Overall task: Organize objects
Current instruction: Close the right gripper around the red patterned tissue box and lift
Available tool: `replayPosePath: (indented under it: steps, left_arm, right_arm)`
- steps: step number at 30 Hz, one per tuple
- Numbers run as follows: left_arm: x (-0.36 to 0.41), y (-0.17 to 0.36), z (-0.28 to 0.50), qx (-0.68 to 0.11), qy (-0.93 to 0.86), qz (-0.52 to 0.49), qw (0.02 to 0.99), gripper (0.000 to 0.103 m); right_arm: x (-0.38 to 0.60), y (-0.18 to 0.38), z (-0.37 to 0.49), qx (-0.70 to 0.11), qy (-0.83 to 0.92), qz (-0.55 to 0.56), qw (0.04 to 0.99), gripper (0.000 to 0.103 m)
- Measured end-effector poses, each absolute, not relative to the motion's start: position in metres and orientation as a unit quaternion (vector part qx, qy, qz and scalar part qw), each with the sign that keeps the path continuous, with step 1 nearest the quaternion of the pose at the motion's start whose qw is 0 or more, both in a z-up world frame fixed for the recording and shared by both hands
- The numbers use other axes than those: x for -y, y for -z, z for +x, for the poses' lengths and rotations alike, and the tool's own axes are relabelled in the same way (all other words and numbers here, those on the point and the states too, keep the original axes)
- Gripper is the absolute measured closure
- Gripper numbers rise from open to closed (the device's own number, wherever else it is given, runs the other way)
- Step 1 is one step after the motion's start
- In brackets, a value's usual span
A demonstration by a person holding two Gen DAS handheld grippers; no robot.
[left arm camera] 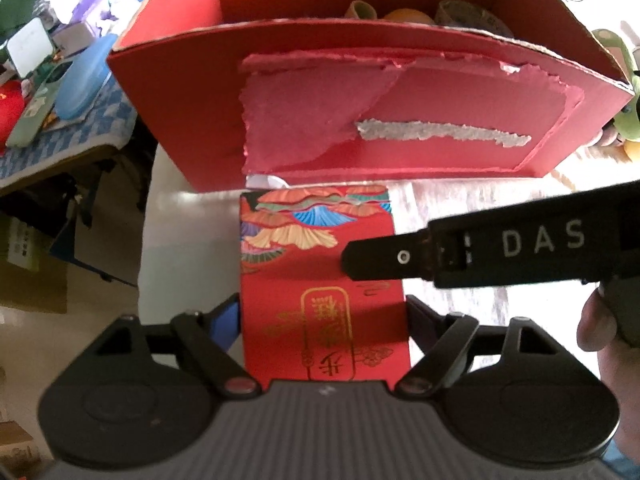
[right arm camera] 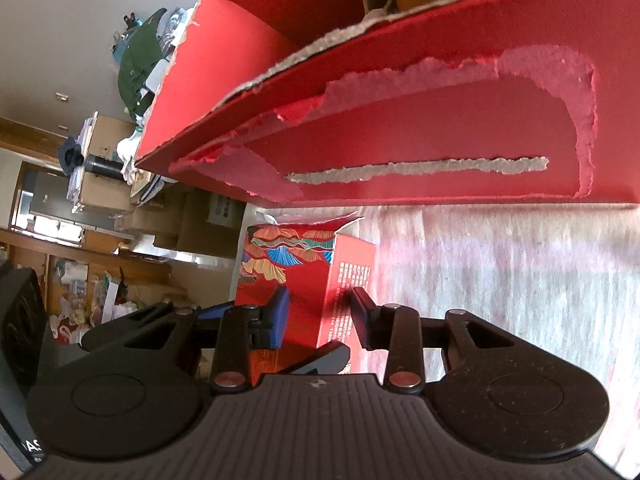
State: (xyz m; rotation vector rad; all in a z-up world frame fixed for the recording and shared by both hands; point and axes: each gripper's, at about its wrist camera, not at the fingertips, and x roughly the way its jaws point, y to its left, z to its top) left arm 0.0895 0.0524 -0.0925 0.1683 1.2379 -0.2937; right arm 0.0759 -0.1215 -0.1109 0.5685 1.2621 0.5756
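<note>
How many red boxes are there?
2. The big open red cardboard box stands at the back of the table. The small patterned red box stands right in front of it, between the grippers. More might be hiding behind the big box.

At the upper left of the left wrist view a side desk under a blue checked cloth (left arm camera: 86, 132) carries clutter: a pale blue lid (left arm camera: 82, 82), a green phone case (left arm camera: 40, 108), a purple tissue pack (left arm camera: 104, 0); cardboard boxes (left arm camera: 30, 264) sit on the floor below; in the right wrist view, left side, a dark green garment (right arm camera: 140, 68) tops a heap; brown cartons (right arm camera: 192, 220) stand beneath.
</note>
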Motion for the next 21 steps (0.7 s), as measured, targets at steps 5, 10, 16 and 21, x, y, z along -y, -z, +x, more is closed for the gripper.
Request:
replayPosePath:
  steps: [5,10,16,21]
  left_arm:
    - [-0.047,0.089,0.086,-0.577,0.128,0.081,0.803,0.022]
    - [-0.038,0.083,0.081,-0.576,0.12,0.087,0.804,0.022]
    - [-0.021,0.074,0.075,-0.58,0.117,0.086,0.802,0.022]
    - [0.0,0.07,0.07,-0.587,0.122,0.088,0.795,0.022]
  right_arm:
    - [0.128,0.109,0.074,-0.573,-0.271,0.257,0.73,0.065]
    - [0.137,0.107,0.074,-0.571,-0.281,0.258,0.727,0.065]
    - [0.154,0.103,0.07,-0.571,-0.291,0.259,0.723,0.065]
    - [0.171,0.099,0.067,-0.576,-0.292,0.252,0.72,0.065]
